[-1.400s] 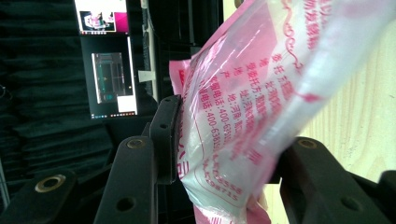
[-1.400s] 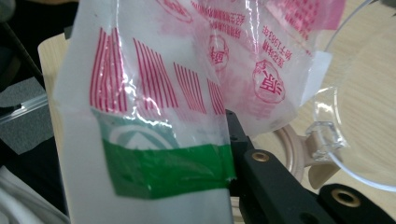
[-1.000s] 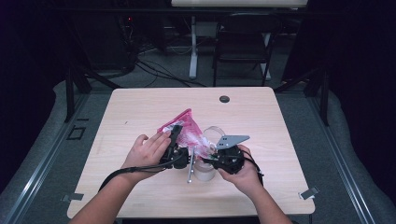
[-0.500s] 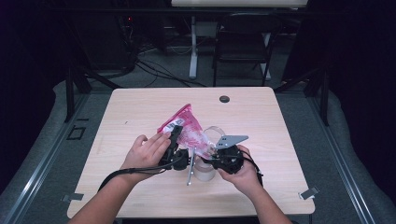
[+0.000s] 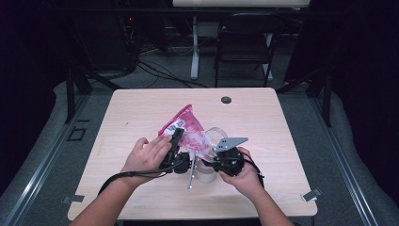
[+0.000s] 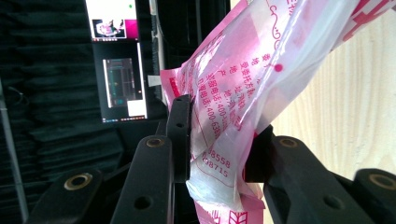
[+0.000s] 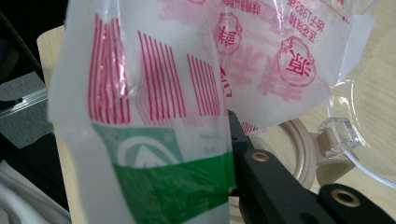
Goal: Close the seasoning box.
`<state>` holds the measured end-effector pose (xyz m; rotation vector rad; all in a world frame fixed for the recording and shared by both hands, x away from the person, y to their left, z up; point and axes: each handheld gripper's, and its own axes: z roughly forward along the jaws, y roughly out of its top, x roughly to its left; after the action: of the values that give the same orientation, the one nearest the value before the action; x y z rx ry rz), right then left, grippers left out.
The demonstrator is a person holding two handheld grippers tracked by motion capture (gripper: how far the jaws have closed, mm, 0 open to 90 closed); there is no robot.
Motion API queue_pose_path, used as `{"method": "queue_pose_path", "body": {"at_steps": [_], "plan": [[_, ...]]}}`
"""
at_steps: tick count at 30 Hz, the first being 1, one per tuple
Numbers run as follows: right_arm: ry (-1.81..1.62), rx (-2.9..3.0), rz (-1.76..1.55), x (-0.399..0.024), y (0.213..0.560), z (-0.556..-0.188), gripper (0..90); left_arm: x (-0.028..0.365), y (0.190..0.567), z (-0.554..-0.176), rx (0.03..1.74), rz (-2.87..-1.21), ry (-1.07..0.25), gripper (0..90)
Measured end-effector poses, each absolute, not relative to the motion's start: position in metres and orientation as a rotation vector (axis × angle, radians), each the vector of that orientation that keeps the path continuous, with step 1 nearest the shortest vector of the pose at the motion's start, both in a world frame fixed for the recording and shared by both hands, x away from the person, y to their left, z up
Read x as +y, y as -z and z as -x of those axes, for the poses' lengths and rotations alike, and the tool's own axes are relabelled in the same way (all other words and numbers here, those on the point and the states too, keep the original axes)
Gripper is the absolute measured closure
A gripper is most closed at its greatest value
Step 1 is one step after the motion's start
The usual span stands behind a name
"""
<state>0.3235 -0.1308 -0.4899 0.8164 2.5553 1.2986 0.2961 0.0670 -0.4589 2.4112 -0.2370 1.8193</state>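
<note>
High view: pink bag (image 5: 188,129) barely shifted over the last second, so pour into the container (image 5: 207,170) probably hasn't started. Left gripper (image 6: 219,140) clamps the bag; right gripper (image 7: 233,154) likely pinches its edge, can't confirm.

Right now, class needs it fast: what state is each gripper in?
Left gripper: closed on the pink bag.
Right gripper: at the same bag's green-and-white end; whether it is closed cannot be told.

The plastic bag (image 5: 187,129) is pink and white with pink printed characters and, near its bottom, thin pink vertical stripes above a green band with a white emblem (image 7: 154,154). The desk (image 5: 282,122) is pale wood grain. Both hand-held grippers have black jaws.
</note>
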Motion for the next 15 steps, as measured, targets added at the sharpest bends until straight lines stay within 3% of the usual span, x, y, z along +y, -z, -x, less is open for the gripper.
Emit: {"method": "queue_pose_path", "body": {"at_steps": [15], "plan": [[-1.355, 2.522, -0.817, -0.135, 0.480, -0.321, 90.0, 0.085, 0.461, -0.311, 0.131, -2.482, -1.380, 77.8]]}}
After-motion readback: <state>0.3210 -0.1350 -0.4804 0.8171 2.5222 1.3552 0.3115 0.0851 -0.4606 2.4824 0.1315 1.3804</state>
